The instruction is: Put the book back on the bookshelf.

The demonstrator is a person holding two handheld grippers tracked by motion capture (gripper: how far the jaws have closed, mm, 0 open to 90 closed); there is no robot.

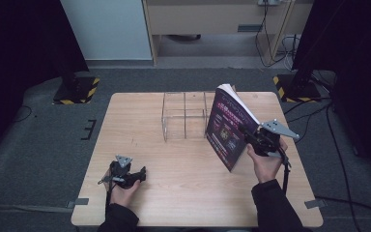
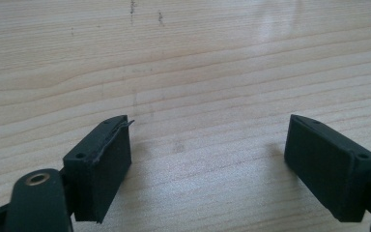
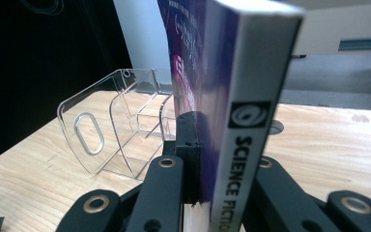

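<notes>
Beside the clear rack (image 1: 185, 116), the book (image 1: 229, 126) is clamped upright by the right gripper (image 1: 249, 137); it should be kept vertical and aligned with a slot. The left gripper (image 1: 142, 171) is held open over the table (image 1: 174, 193).

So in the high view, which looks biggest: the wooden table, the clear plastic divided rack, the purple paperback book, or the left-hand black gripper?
1. Wooden table, by far.
2 and 3. Purple paperback book and clear plastic divided rack look alike; the book is raised nearer the camera, so I won't rank them.
4. Left-hand black gripper.
</notes>
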